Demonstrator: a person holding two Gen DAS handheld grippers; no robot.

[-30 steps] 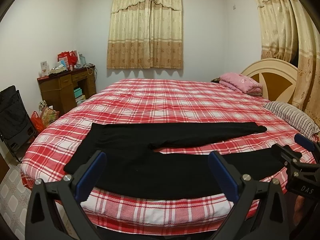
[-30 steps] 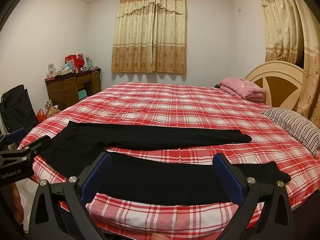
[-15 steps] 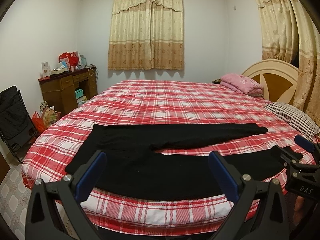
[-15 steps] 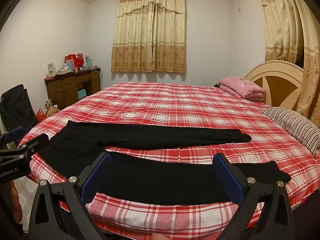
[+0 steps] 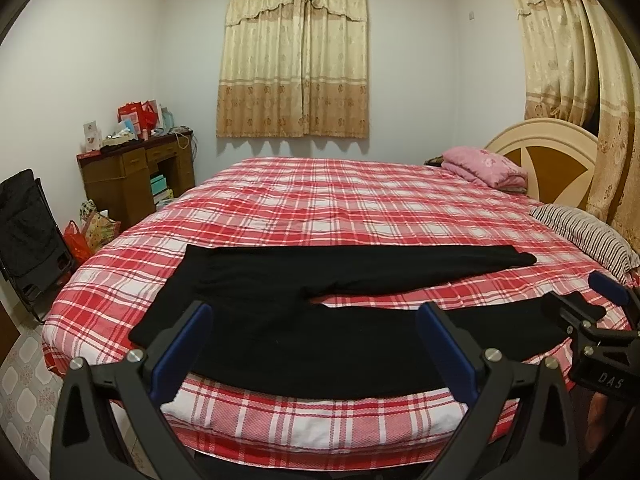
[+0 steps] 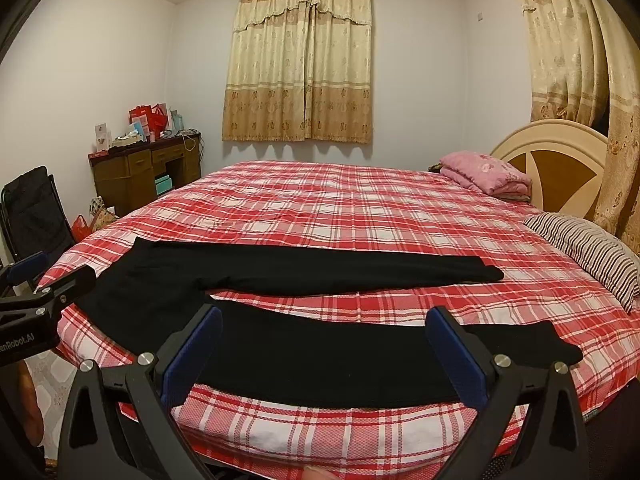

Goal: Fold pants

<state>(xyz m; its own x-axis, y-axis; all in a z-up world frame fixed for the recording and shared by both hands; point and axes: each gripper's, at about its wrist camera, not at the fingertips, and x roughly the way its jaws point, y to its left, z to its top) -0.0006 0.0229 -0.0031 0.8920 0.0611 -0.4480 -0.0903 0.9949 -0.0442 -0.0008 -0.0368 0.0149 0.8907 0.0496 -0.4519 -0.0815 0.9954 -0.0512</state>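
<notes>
The black pants [image 5: 280,320] are lying flat on the bed [image 5: 340,200], legs spread apart. They look soft, thin and floppy, so they will probably sag when lifted. The left gripper [image 5: 312,344] and right gripper [image 6: 324,348] are both hanging wide apart, holding nothing. Pinching the near leg's edge seems best.

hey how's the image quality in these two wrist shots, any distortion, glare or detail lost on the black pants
Left wrist view: strong fisheye bending, dark vignette corners; the black pants read as a flat silhouette with little fold detail. Right wrist view: same curvature on the bed; even indoor light, no glare, soft shadows under the curtains.
</notes>
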